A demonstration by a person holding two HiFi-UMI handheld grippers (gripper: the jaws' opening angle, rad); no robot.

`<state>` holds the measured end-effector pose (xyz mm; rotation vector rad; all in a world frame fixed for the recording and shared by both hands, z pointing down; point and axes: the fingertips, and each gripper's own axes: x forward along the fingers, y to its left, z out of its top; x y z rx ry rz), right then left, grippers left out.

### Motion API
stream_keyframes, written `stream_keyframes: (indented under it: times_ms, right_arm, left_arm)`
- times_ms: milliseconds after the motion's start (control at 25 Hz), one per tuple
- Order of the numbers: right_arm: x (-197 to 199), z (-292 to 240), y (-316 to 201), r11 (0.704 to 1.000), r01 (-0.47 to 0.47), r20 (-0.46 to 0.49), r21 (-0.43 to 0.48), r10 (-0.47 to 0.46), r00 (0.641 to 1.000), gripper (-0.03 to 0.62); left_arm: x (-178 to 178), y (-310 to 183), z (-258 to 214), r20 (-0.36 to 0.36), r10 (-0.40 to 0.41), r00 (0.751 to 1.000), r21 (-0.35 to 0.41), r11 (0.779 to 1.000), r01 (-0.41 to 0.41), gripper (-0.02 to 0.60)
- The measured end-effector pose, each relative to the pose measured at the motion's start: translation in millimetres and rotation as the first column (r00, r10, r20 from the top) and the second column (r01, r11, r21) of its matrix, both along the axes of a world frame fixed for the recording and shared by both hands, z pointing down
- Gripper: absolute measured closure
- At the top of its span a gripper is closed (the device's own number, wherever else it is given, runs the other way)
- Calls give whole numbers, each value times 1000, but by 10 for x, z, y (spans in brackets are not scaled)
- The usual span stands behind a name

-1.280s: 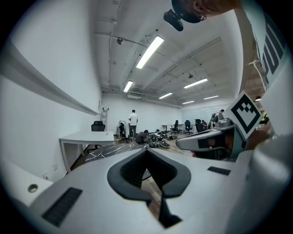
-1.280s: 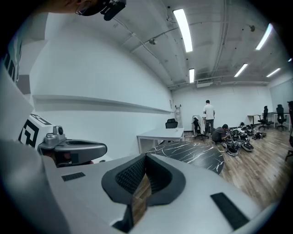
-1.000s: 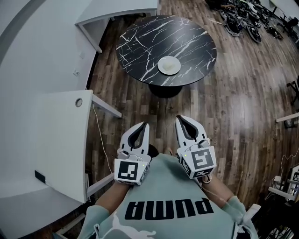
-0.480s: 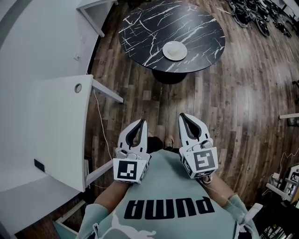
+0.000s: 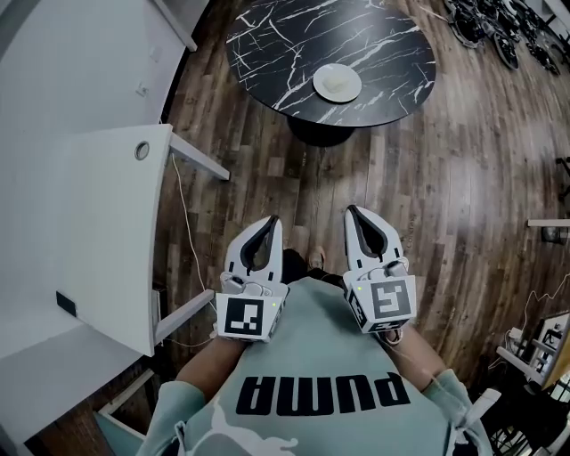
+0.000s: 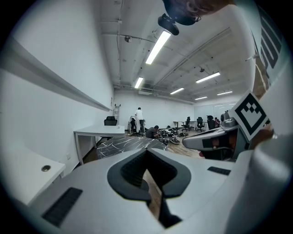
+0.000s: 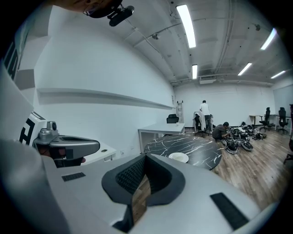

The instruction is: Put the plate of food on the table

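Note:
A white plate (image 5: 337, 83) with pale food rests on the round black marble table (image 5: 267, 36), far ahead at the top of the head view. In the right gripper view the plate (image 7: 178, 157) lies on the table (image 7: 201, 148) well beyond the jaws. My left gripper (image 5: 272, 223) and right gripper (image 5: 354, 214) are held side by side close to my chest, over the wooden floor. Both are shut with nothing in them. In the left gripper view my left gripper (image 6: 149, 151) points toward the table (image 6: 130, 144), where the plate is not visible.
A white desk (image 5: 107, 223) stands at my left, with another white desk (image 7: 160, 129) behind the round table. Dark equipment (image 5: 499, 27) lies piled on the floor at the far right. People (image 7: 203, 112) stand and crouch in the distance. Wooden floor (image 5: 427, 178) lies between me and the table.
The table and plate have slid toward the top of the head view, and the white desk has shifted too. Both grippers stay shut and have sunk slightly in the picture.

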<state>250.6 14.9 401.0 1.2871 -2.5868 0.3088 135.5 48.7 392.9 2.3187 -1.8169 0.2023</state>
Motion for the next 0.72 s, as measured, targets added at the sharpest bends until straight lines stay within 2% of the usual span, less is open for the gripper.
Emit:
stream_keyframes:
  times_ms: [720]
  right_arm:
    - [-7,-47,25,1000,19,4,14,-19,1000,588]
  left_arm:
    - [55,15,-54,0,10,1000,16,1000,-10,575]
